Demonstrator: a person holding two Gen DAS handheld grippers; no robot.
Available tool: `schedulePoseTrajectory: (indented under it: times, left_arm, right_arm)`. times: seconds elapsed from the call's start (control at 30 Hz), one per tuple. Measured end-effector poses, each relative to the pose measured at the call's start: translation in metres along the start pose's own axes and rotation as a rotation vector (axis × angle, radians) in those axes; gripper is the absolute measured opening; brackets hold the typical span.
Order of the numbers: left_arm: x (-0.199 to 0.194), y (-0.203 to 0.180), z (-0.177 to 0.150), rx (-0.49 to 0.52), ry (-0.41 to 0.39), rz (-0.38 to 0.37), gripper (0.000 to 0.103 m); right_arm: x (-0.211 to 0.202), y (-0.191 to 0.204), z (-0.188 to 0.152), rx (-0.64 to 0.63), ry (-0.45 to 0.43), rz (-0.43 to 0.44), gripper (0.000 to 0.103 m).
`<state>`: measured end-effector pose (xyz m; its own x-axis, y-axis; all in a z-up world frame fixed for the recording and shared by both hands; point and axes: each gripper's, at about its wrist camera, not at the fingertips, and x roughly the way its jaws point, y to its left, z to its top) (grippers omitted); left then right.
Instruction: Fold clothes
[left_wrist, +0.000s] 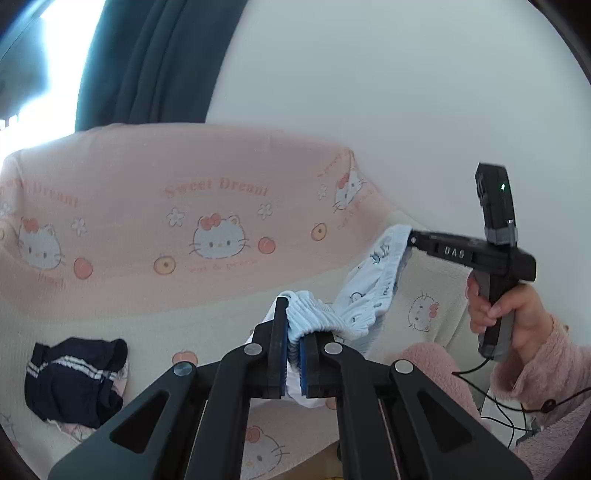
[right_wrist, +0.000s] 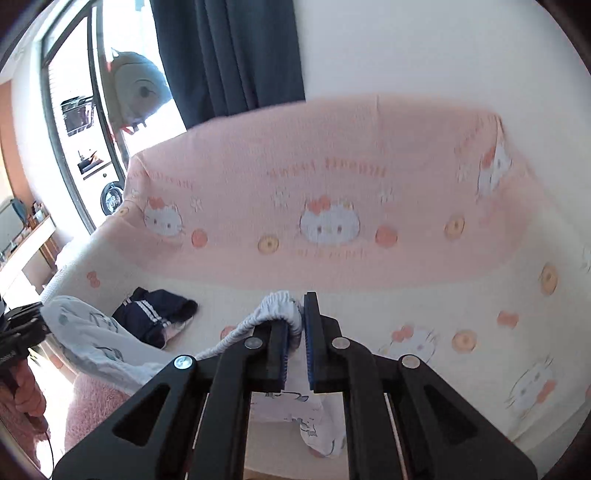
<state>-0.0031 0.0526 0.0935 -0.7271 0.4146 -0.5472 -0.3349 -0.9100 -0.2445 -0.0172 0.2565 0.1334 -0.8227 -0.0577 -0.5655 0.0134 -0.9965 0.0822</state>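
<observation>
Left wrist view: left gripper (left_wrist: 293, 332) fingers clamp elastic waistband of pale blue printed garment (left_wrist: 365, 295), raised above blanket-covered sofa (left_wrist: 221, 325); right gripper (right_wrist: 295, 325) pinches same waistband. Farther back on sofa seat: navy striped garment (left_wrist: 74, 376).

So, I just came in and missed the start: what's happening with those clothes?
A person is holding up a pale blue printed garment by its gathered waistband, one handheld gripper at each end. The left gripper and right gripper are both shut on the waistband, and the cloth hangs above the sofa cover. A dark striped garment lies bunched on the sofa, untouched. Nothing looks folded yet.
</observation>
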Motion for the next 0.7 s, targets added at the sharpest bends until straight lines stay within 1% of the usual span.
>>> schedulePoseTrajectory:
  times: [0.03,0.1,0.2,0.23,0.27,0.3,0.33,0.4,0.43,0.47,0.5,0.6,0.67,0.7]
  left_arm:
    - [0.006,-0.002,0.004,0.004,0.007,0.003,0.005]
    - [0.019,-0.006,0.012,0.011,0.021,0.008,0.005]
    - [0.038,-0.013,0.025,0.022,0.042,0.015,0.005]
    - [0.044,-0.015,0.029,0.026,0.050,0.018,0.005]
    - [0.050,-0.017,0.033,0.030,0.057,0.020,0.005]
    - [0.056,-0.019,0.037,0.034,0.064,0.023,0.005]
    - [0.063,-0.021,0.041,0.037,0.071,0.026,0.005]
    - [0.058,-0.021,0.058,0.051,0.037,0.044,0.005]
    - [0.054,-0.020,0.068,0.059,0.015,0.055,0.005]
    - [0.050,-0.019,0.077,0.067,-0.007,0.066,0.005]
    - [0.046,-0.019,0.086,0.074,-0.029,0.077,0.005]
    - [0.019,-0.020,0.102,0.084,-0.101,0.094,0.005]
    - [0.011,-0.017,0.096,0.067,-0.097,0.110,0.005]
    - [0.010,-0.015,0.087,0.060,-0.083,0.120,0.005]
  right_arm:
    - [-0.018,0.007,0.013,-0.046,-0.035,-0.014,0.006]
    - [-0.045,0.018,0.031,-0.110,-0.076,-0.026,0.006]
    - [-0.072,0.019,0.046,-0.125,-0.095,0.006,0.006]
    - [-0.070,0.017,0.048,-0.128,-0.095,-0.016,0.006]
    - [-0.061,0.018,0.047,-0.148,-0.083,-0.053,0.006]
    - [-0.043,0.017,0.045,-0.172,-0.051,-0.092,0.006]
    - [-0.018,0.008,0.044,-0.162,-0.002,-0.103,0.006]
    - [0.032,-0.010,0.040,-0.142,0.094,-0.124,0.006]
    - [0.052,-0.025,0.041,-0.112,0.123,-0.124,0.006]
    - [0.055,-0.032,0.047,-0.090,0.117,-0.119,0.006]
    - [0.057,-0.038,0.053,-0.070,0.107,-0.114,0.005]
    - [0.022,-0.028,0.083,-0.058,-0.063,-0.067,0.006]
    - [0.004,-0.019,0.089,-0.060,-0.133,-0.065,0.006]
    - [-0.005,-0.014,0.092,-0.060,-0.167,-0.063,0.006]
